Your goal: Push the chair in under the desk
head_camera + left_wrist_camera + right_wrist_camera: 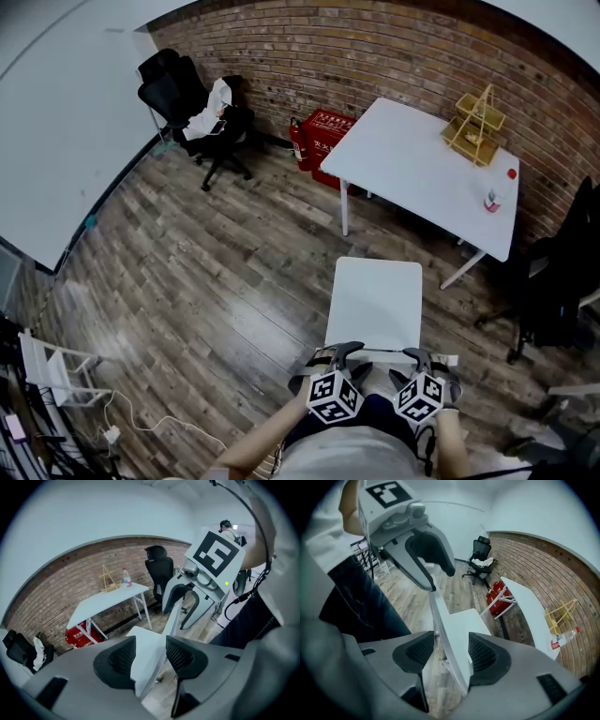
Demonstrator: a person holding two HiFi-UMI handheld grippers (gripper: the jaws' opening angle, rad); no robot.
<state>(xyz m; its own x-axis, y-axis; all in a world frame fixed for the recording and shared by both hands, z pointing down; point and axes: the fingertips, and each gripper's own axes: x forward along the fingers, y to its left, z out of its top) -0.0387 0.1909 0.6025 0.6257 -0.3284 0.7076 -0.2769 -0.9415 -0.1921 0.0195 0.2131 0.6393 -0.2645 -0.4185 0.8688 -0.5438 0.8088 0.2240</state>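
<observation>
Left gripper view: the left gripper had its two dark ribbed jaws spread, with the thin backrest of the white plastic chair standing in the gap between them and no pad visibly pressing on it.
Right gripper view: the right gripper also had its jaws wide apart, astride the same backrest edge.
Head view: both grippers sat side by side on the chair's back edge, close to the person's body, with the seat reaching away towards the desk.
Chair: it stood on the grey-brown wood-plank floor, just short of the white rectangular desk and not yet under it.
Desk: it stood along the red-brick wall, carrying a yellow wire rack and a clear bottle, with a red crate beneath its far end.
Far corner: a black office chair held a white garment.
</observation>
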